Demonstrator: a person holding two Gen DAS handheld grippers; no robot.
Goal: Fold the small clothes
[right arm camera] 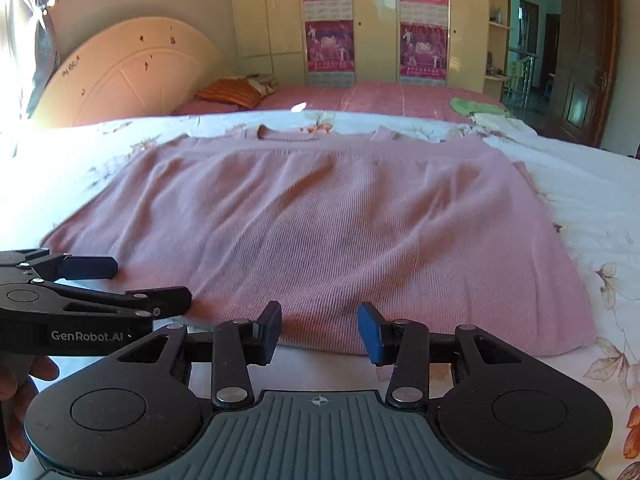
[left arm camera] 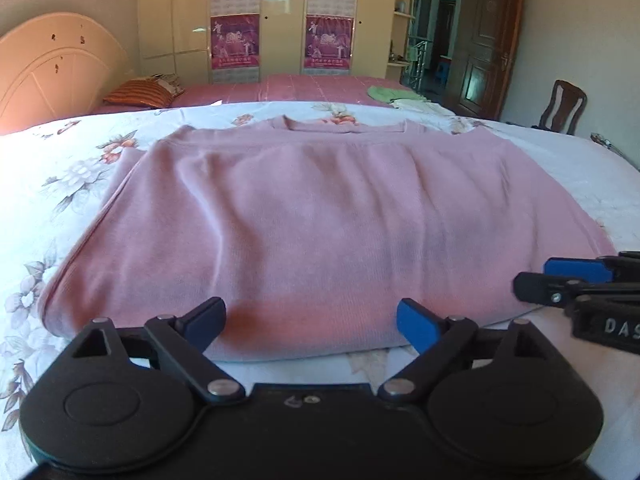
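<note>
The pink ribbed knit sweater [left arm camera: 320,208] lies flat on the bed's white floral bedsheet [left arm camera: 60,184], neckline at the far side. The left tool [left arm camera: 310,322] stands wide open at the sweater's near hem, fingers spread over the fabric, gripping nothing. The right tool [right arm camera: 318,326] stands partly open at the same hem, farther right; nothing is clamped between its blue pads [right arm camera: 370,332].
</note>
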